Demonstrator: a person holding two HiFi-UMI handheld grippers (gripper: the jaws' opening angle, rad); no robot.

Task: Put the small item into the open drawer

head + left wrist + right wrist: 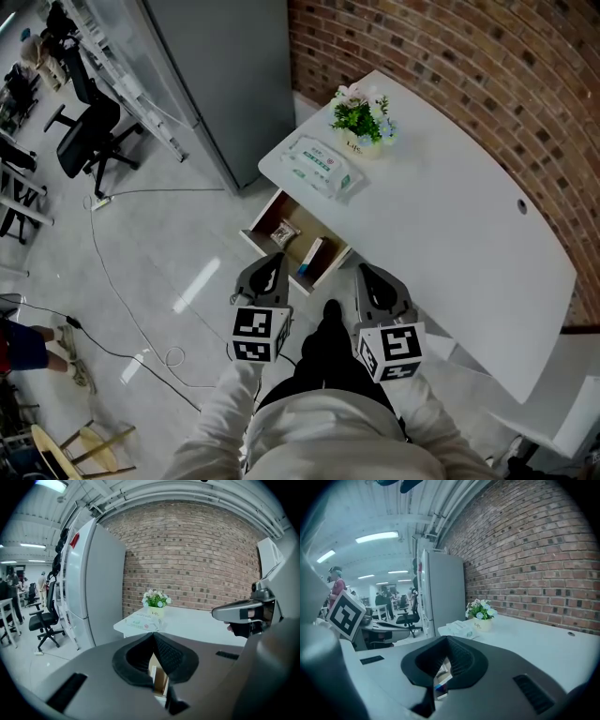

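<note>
The open wooden drawer [260, 215] sticks out from under the white table's [450, 225] left edge. Inside lie a small brown packet [281, 232] and a blue-and-white box [311, 255]. My left gripper [278, 259] hovers over the drawer's near edge, jaws shut with nothing between them; in the left gripper view its tips [153, 634] meet, and the drawer's wood [159, 680] shows below them. My right gripper [367, 273] hangs beside the drawer's right corner, also shut and empty. Under its closed tips [446, 639], the right gripper view shows the box [442, 678].
A potted plant [359, 120] and a pack of wipes [321, 167] sit at the table's far left corner. A grey cabinet [225, 75] stands beyond the drawer, a brick wall [450, 56] behind the table. Cables [112, 281] run over the floor.
</note>
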